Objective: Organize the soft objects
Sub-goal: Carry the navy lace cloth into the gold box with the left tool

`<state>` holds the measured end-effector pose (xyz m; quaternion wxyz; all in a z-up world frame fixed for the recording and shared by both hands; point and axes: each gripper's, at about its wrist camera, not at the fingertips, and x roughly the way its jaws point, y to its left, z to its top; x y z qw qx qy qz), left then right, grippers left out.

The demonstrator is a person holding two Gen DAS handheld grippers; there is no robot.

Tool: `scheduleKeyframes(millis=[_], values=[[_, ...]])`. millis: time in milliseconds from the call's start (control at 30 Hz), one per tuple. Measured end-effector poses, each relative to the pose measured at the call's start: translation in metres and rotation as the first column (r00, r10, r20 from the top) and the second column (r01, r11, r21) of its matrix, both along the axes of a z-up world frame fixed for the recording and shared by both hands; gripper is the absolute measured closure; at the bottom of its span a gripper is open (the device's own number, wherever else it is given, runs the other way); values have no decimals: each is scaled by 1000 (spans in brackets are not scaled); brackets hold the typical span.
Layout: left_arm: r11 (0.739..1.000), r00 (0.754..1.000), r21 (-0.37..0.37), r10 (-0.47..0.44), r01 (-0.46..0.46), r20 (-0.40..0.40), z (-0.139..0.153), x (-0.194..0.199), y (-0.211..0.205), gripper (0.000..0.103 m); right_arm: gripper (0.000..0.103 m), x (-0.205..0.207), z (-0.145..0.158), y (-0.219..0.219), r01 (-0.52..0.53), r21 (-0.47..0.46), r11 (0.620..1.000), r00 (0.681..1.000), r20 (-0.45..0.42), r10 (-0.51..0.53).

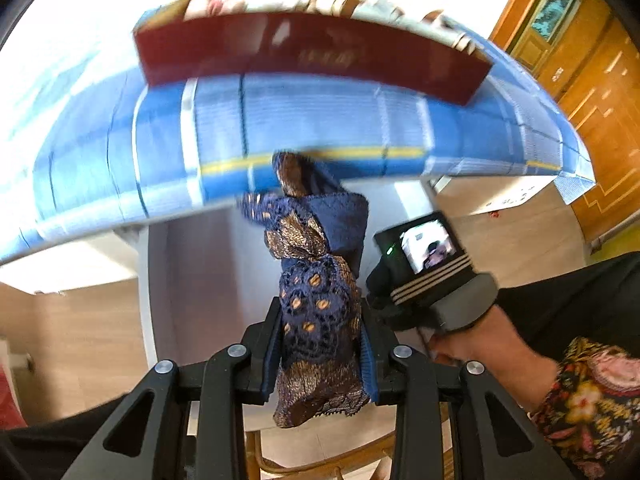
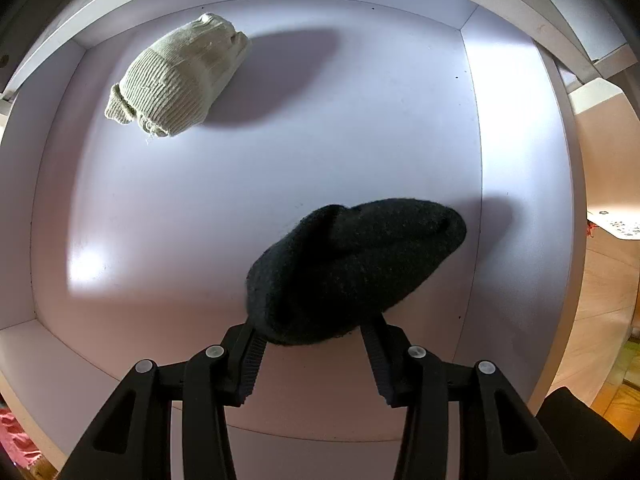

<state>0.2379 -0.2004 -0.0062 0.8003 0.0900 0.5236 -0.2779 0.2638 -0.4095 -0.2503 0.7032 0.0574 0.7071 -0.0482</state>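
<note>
Left tongs (image 1: pixel 320 360) clamp navy-and-gold lace cloth (image 1: pixel 316 304), right tongs (image 2: pixel 312 354) pinch dark knitted hat (image 2: pixel 352 268) above white drawer (image 2: pixel 280 160); its shallow edge-grip might slip

Left wrist view: slanting down toward table edge (image 1: pixel 280 184). Right: straight down, close, into drawer (image 2: pixel 280 160).

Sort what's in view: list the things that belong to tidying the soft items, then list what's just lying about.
Part of the job:
- navy and gold lace cloth, clamped in the left gripper
- dark knitted roll, in the right gripper
- beige ribbed knit roll
- white drawer

Lying about:
- dark red box
- blue checked tablecloth
</note>
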Motion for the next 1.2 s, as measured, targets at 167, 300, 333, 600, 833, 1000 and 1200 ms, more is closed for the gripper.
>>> scheduleKeyframes(millis=[167,300,333,600,833,1000,1200], values=[[999,997,-4,-32,32,70,30,-1,-14,70,57,1,-2,1,2,4,1000,1000,1,-2],[999,995,-13,-40,41,94,44,-1,-20,70,57,1,-4,2,1,5,1000,1000,2,-1],[999,994,-19,-38,40,100,48,0,-20,70,57,1,-4,2,3,7,1000,1000,2,-3],[997,993,-78,-14,24,120,84,25,-34,70,57,-1,-1,2,4,7,1000,1000,2,-4],[995,989,-97,31,-18,143,116,72,-48,70,57,-2,0,0,20,25,999,1000,4,-20],[995,991,-81,72,-63,116,113,112,-61,70,57,-2,1,-3,41,46,998,999,5,-41],[988,991,-83,129,-127,27,92,145,-70,70,57,0,2,-7,60,66,996,998,4,-60]])
